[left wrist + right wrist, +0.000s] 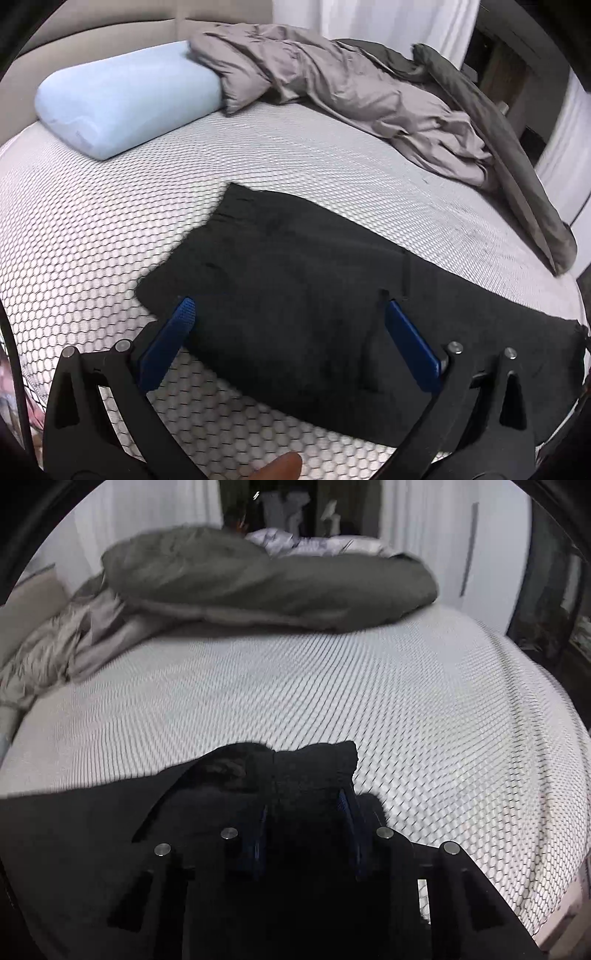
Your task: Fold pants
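left claw [288, 306] spread over black pants [314, 288], right claw [306, 805] pinching bunched pants

Mattress [110, 229]: we see a white cover with a honeycomb pattern, bare across most of both views.
Pillow [125, 99]: we find it pale blue, lying at the head end beside the beige headboard [110, 33].
Duvet [332, 85]: we note it grey and crumpled along the far side, one end resting on the pillow.
Curtain [369, 18]: we see it white, behind the bed.
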### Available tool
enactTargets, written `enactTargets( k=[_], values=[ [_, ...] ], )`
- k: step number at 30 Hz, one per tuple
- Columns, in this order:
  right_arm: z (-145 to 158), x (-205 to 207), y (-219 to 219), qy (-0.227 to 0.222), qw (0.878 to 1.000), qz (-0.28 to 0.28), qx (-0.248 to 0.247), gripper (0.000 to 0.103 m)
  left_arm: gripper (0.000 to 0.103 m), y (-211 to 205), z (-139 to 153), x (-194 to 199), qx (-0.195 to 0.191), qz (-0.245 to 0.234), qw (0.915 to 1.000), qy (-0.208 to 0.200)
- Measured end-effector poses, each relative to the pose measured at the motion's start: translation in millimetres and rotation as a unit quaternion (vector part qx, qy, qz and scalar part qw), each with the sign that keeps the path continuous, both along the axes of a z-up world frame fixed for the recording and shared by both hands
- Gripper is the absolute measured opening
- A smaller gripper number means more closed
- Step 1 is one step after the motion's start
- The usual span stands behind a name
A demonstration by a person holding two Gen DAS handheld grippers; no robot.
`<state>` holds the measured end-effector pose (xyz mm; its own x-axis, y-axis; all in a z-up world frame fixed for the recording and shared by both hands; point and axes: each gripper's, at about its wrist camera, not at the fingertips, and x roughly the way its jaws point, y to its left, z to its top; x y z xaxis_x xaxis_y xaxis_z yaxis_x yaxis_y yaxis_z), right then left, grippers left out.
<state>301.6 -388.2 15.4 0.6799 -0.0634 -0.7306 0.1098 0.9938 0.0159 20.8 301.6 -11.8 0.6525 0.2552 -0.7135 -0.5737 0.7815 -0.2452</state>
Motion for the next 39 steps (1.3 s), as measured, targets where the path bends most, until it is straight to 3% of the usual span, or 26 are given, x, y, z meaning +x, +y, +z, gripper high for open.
enactTargets(
  k=[2,4,5,10,12,15,17,19,22,25,26,28,29,33,35,36,39],
  values=[
    [-3.9,3.7,-2.5,-0.006,1.000,-0.029,-0.007,0.036,0.102,8.8,-3.3,-4.2,-0.006,0.011,0.9999,0.000],
    [-21.6,13.0,-1.0,0.031,0.998,-0.041,-0.028,0.058,0.102,15.4,-6.3,-5.6,-0.007,0.021,0.9998,0.004],
    [-27.5,15.5,0.3,0.047,0.998,-0.040,-0.026,0.060,0.102,20.2,-8.9,-6.6,-0.009,0.027,0.9996,0.007],
    [-17.5,-7.1,6.2,0.023,0.999,-0.027,-0.036,0.081,0.102,41.2,-24.6,-12.5,-0.043,0.050,0.9976,0.019],
    [-10.0,-23.5,6.5,0.010,0.999,-0.025,-0.033,0.082,0.097,47.9,-30.1,-17.3,-0.079,0.059,0.9950,0.016],
    [-1.3,-51.3,3.5,-0.008,1.000,-0.025,0.000,0.083,0.090,49.1,-26.5,-37.7,-0.116,0.081,0.9896,-0.028],
    [5.5,-64.4,6.3,-0.021,0.999,-0.025,0.029,0.083,0.082,42.3,-22.1,-47.4,-0.130,0.064,0.9882,-0.048],
    [11.7,-77.2,5.1,-0.030,0.998,-0.025,0.049,0.083,0.081,33.1,-21.1,-52.7,-0.141,0.047,0.9873,-0.055],
    [20.8,-94.0,3.8,-0.052,0.995,-0.015,0.084,0.083,0.081,17.9,-32.0,-42.7,-0.182,-0.009,0.9821,-0.050],
    [35.2,-114.1,8.9,-0.065,0.993,-0.008,0.101,0.084,0.076,12.5,-52.5,-22.4,-0.222,-0.029,0.9741,-0.031],
    [37.4,-117.8,12.0,-0.070,0.992,-0.003,0.105,0.084,0.069,15.2,-55.2,-15.1,-0.222,-0.025,0.9742,-0.032],
    [39.3,-125.5,14.1,-0.074,0.992,0.001,0.102,0.084,0.036,16.6,-55.1,-7.4,-0.222,-0.007,0.9741,-0.041],
    [39.8,-127.6,15.6,-0.074,0.992,0.001,0.098,0.084,0.008,15.9,-54.8,-4.6,-0.218,0.000,0.9751,-0.038],
    [37.4,-133.3,10.8,-0.075,0.991,-0.004,0.109,0.084,0.004,16.9,-27.0,-11.5,-0.164,0.021,0.9820,-0.092],
    [35.8,-139.6,1.8,-0.079,0.991,-0.016,0.110,0.084,0.004,14.8,-22.6,-13.1,-0.124,0.037,0.9889,-0.073],
    [34.5,-142.1,-3.2,-0.080,0.991,-0.022,0.109,0.084,0.004,13.0,-28.1,-8.2,-0.105,0.042,0.9927,-0.041],
    [25.8,-147.4,-30.8,-0.073,0.987,-0.060,0.129,0.084,0.004,17.1,-49.4,-3.6,-0.121,0.045,0.9916,-0.002]
  ],
)
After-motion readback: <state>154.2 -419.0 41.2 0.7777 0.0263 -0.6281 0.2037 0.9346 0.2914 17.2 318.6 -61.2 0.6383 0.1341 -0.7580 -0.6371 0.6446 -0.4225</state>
